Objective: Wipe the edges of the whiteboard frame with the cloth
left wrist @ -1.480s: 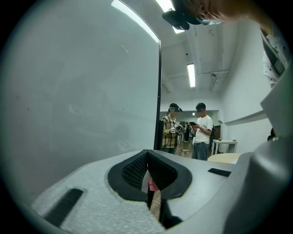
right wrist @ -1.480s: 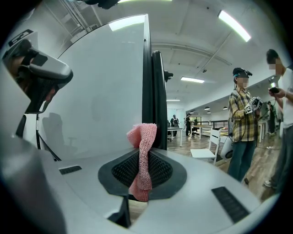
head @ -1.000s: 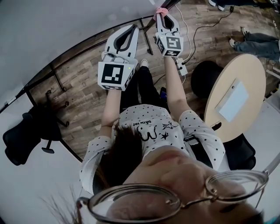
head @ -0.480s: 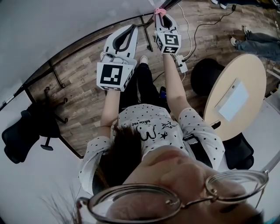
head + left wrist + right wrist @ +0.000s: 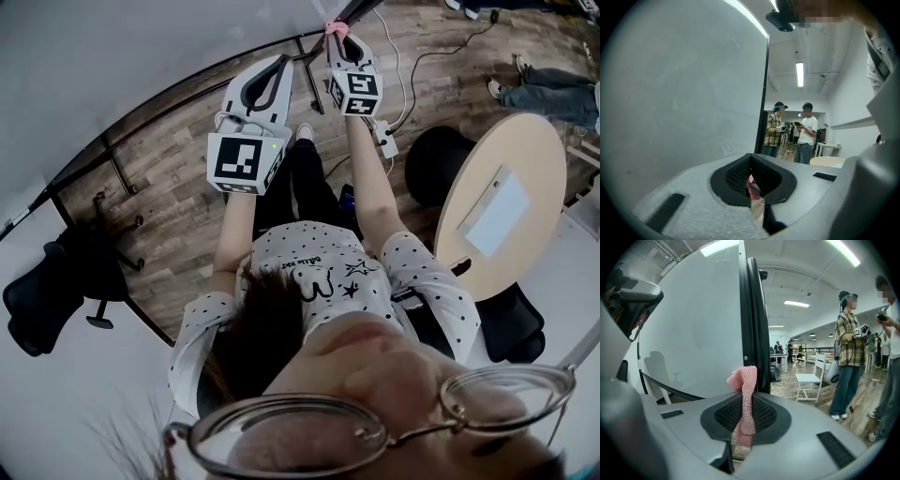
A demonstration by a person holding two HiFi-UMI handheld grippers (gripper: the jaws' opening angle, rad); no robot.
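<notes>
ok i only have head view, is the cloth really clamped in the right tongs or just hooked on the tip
observer: clamped. the right gripper view shows the cloth pinched upright between the shut right tongs.
operator: is it at the frame
observer: its top lies right beside the black frame, a vertical edge there. I cannot tell whether they touch.
operator: and the left tongs
observer: the left tongs are together, facing the board just left of that edge.
</notes>
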